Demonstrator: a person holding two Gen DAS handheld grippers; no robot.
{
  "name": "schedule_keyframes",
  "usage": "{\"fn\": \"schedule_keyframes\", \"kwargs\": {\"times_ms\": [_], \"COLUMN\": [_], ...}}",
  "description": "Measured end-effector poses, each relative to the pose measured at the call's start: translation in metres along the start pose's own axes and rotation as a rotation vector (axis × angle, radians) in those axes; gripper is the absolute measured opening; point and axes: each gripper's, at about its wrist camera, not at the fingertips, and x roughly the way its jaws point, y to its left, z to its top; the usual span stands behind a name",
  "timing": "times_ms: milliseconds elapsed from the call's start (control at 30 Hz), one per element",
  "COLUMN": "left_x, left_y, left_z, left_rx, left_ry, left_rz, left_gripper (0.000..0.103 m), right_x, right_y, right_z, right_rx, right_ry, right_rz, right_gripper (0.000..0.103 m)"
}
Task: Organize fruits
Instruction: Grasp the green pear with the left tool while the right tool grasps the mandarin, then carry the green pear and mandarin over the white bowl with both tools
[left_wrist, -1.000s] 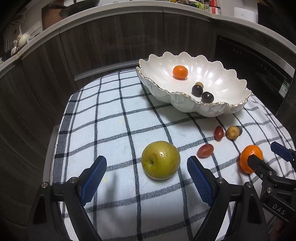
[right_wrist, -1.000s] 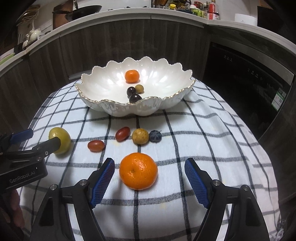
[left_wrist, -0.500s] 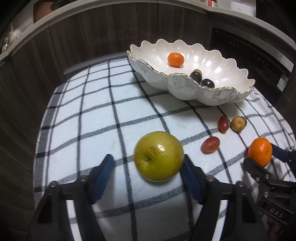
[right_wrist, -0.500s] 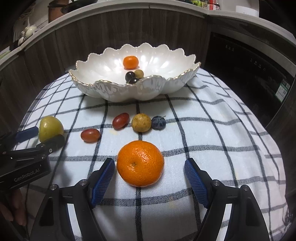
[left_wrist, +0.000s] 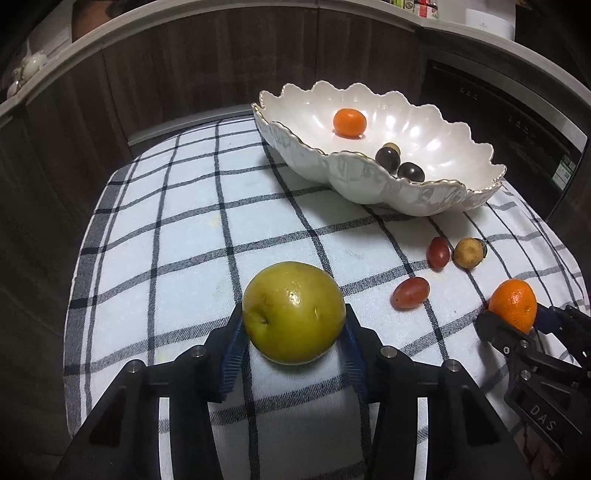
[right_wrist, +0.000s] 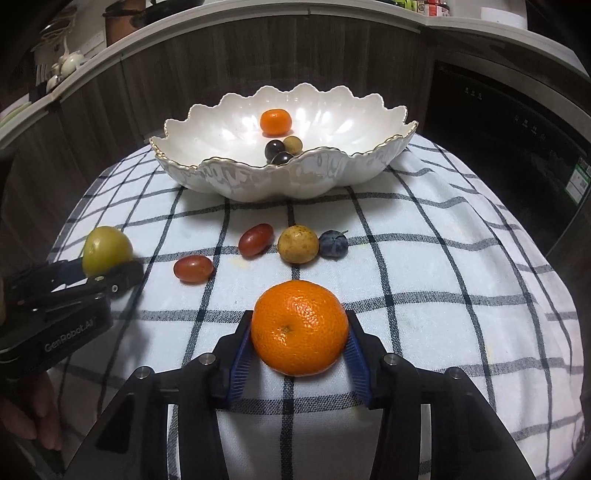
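Observation:
A yellow-green apple (left_wrist: 293, 310) sits between the blue pads of my left gripper (left_wrist: 293, 325). Its jaws are closing and both pads touch the apple's sides. My right gripper (right_wrist: 299, 332) grips an orange mandarin (right_wrist: 299, 325) the same way, jaws closing with the pads against its skin. Both fruits rest low over the checked cloth (left_wrist: 184, 240). The white scalloped bowl (right_wrist: 280, 181) stands at the back with a small mandarin (right_wrist: 275, 121), two dark grapes and a yellowish fruit inside. The right wrist view shows the apple (right_wrist: 107, 247) at the left.
Two red grapes (right_wrist: 194, 268) (right_wrist: 255, 239), a brownish-yellow round fruit (right_wrist: 297, 243) and a dark blue berry (right_wrist: 333, 244) lie on the cloth between the bowl and the grippers. Dark wooden cabinet fronts curve behind the table. A hand (right_wrist: 33, 417) shows at the lower left.
Both pairs of jaws have narrowed from wide apart to touching their fruit. Apple and mandarin now sit deeper between the fingers.

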Motion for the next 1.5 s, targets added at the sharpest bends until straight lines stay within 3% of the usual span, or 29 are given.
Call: {"fn": "schedule_keyframes", "kwargs": {"times_ms": [1133, 1500], "left_x": [-0.038, -0.049], "left_y": [-0.021, -0.035], "left_z": [-0.008, 0.001], "left_rx": [-0.135, -0.158], "left_ry": [-0.005, -0.023], "left_rz": [0.104, 0.114], "left_gripper": [0.047, 0.047], "right_x": [-0.023, -0.038], "right_y": [-0.018, -0.029], "right_z": [0.022, 0.034], "right_rx": [-0.03, -0.032], "right_ry": [-0.069, -0.135], "right_rz": [0.019, 0.024], "right_gripper": [0.047, 0.047]}}
